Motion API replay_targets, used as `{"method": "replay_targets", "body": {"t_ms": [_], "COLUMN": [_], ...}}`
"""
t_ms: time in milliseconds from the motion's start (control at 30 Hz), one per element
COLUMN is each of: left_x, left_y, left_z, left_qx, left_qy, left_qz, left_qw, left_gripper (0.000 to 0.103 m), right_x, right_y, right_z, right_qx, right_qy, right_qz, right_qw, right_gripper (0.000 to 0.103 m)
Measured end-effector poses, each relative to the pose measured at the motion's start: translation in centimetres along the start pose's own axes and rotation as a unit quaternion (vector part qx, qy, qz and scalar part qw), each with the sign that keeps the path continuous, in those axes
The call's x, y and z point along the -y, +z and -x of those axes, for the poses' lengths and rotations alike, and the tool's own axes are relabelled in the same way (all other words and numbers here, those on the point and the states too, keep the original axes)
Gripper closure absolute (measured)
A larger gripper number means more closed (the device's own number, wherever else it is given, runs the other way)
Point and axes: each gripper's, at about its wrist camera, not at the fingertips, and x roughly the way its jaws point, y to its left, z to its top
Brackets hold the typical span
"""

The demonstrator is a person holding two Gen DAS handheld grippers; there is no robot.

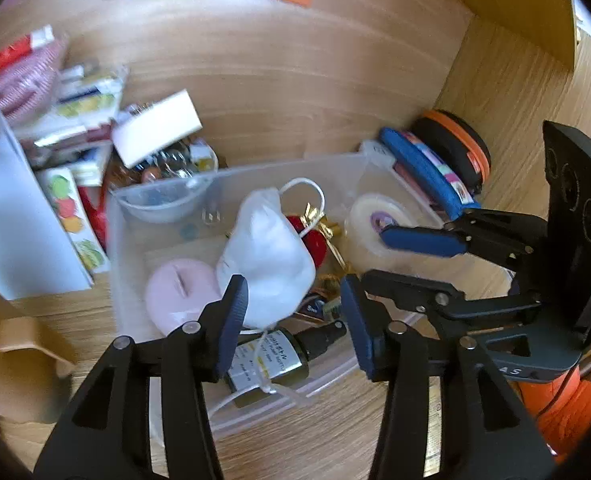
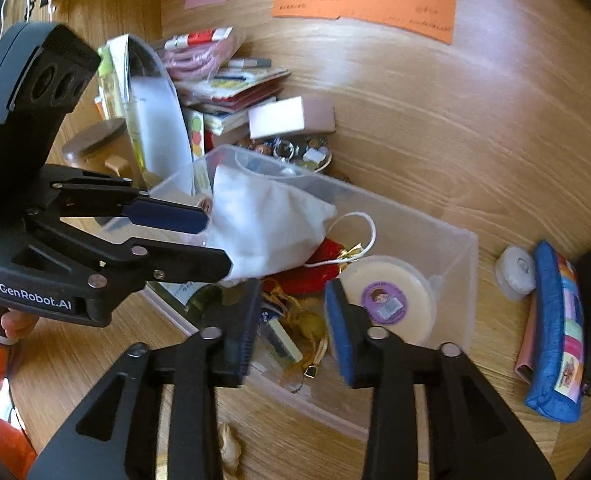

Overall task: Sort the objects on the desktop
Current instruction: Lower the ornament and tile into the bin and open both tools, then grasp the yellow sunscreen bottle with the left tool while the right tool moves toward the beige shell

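Wood-grain desk (image 2: 435, 128) under a clear bin (image 2: 459, 264), paper notes (image 2: 367, 4) behind.

Home desk (image 1: 279, 80), sticky notes (image 2: 363, 0), stationery clutter (image 1: 75, 120)

Black tool (image 2: 291, 320), blue pads, orange sleeve (image 1: 563, 404)

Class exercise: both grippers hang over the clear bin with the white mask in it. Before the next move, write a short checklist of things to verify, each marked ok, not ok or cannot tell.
1. Left gripper open, nothing pinched: ok.
2. Right gripper open, nothing pinched: ok.
3. Mask inside the bin: ok.
4. Mask loop inside the bin: not ok, it trails over the front wall.
5. Mask free of the left gripper's fingers: cannot tell, they stand very close.
6. Pouch and other things outside the bin sorted: not ok.
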Motion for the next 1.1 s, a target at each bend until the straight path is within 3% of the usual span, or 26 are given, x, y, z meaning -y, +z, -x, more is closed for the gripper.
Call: {"method": "replay_targets", "body": {"t_ms": [33, 133, 300, 400, 733, 1100], "left_x": [0.1, 0.5, 1.5, 2.6, 6.1, 10.4], "left_y": [0.1, 0.3, -0.2, -0.9, -4.6, -9.2], "left_z": [0.5, 1.6, 3.7, 4.8, 6.2, 3.5], "left_qx": [0.006, 0.023, 0.050, 0.059, 0.065, 0.014], "left_qy": [0.003, 0.019, 0.046, 0.063, 0.097, 0.080], "left_qz": [0.001, 0.003, -0.005, -0.019, -0.044, -0.044], "left_qw": [1.0000, 0.9995, 0.9977, 0.9961, 0.9922, 0.9957], "left_gripper": [0.053, 0.044, 0.033, 0.029, 0.013, 0.010], "right_x": [0.0, 0.0, -0.5, -0.8, -0.6, 0.8], "right_y": [0.1, 0.3, -0.3, -1.3, -5.4, -10.6], "right_z": [0.4, 1.8, 4.2, 5.6, 9.2, 11.8], "right_qx": [0.005, 0.020, 0.031, 0.039, 0.048, 0.044], "right_qy": [-0.007, -0.018, -0.040, -0.057, -0.083, -0.082], "right_qz": [-0.002, -0.008, -0.012, -0.017, -0.048, -0.086], "right_qw": [1.000, 1.000, 0.999, 0.997, 0.994, 0.992], "right_gripper": [0.056, 0.047, 0.040, 0.026, 0.020, 0.019]}}
